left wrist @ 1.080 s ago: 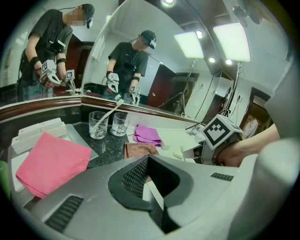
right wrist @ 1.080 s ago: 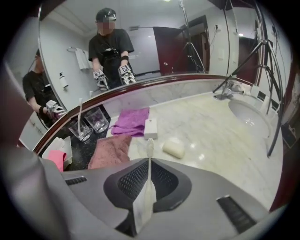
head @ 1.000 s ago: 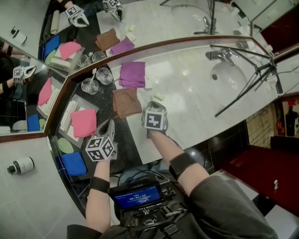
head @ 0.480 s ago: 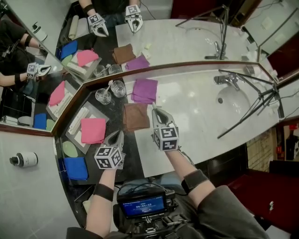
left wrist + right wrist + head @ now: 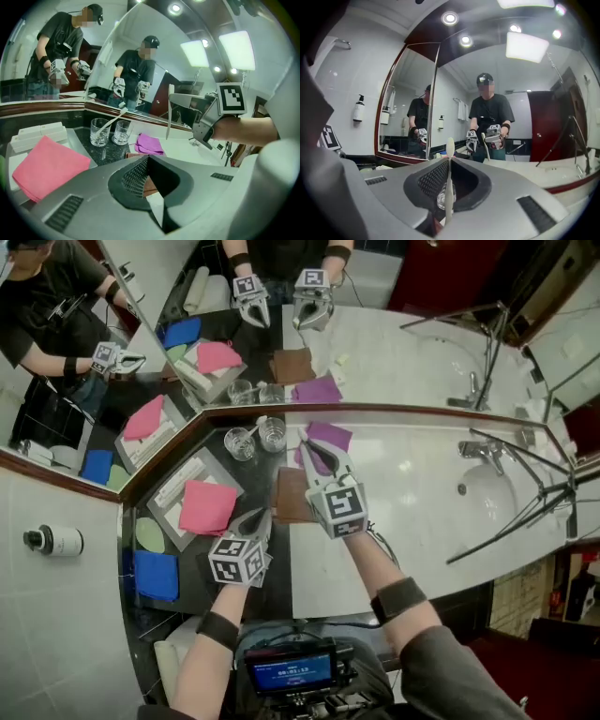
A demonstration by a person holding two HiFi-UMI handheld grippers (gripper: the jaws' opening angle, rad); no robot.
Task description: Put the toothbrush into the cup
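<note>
Toothbrush (image 5: 449, 178): clamped upright in right gripper (image 5: 317, 454), near and above empty cup (image 5: 272, 434), not yet inside. Left gripper (image 5: 255, 519): closed, empty, short of cup. Remaining: lowering, release

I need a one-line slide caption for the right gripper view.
Right hand-held gripper holds the toothbrush upright between its jaws, facing the bathroom mirror.

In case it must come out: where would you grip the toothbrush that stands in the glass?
On the toothbrush, take the free end, which leans out over the rim of its glass toward the second glass. Come from above, jaws across the thin shaft; from the side you would likely bump a glass.
</note>
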